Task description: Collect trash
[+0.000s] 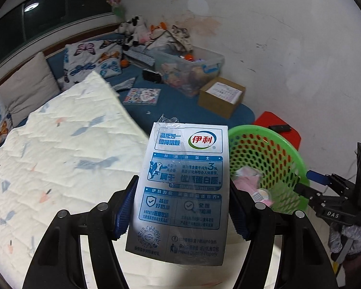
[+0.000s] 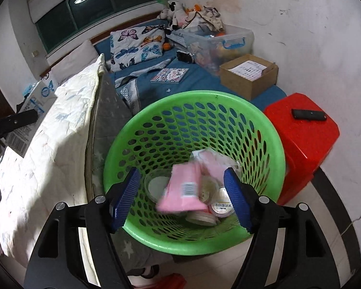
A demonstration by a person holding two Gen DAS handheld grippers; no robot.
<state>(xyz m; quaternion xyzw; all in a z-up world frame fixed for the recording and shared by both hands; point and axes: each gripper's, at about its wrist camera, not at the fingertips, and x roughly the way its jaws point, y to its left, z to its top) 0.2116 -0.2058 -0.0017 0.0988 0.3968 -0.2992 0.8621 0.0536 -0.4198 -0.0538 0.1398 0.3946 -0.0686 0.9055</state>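
Observation:
My left gripper (image 1: pixel 183 207) is shut on a flattened white and blue milk carton (image 1: pixel 183 187), held upright above the quilted bed, left of the green basket (image 1: pixel 286 144). My right gripper (image 2: pixel 183 197) is open and empty over the green mesh basket (image 2: pixel 142 125). A blurred pink packet (image 2: pixel 180 190) lies between its fingers inside the basket, with small round lids (image 2: pixel 221 207) and other wrappers. The right gripper also shows in the left wrist view (image 1: pixel 310 183) at the basket's rim. The carton shows at the far left of the right wrist view (image 2: pixel 33 106).
A white quilt (image 1: pixel 55 159) covers the bed on the left. A red plastic stool (image 2: pixel 303 139) with a black remote (image 2: pixel 308 114) stands right of the basket. A cardboard box (image 2: pixel 250 74), a clear storage bin (image 2: pixel 219 45) and pillows lie at the back.

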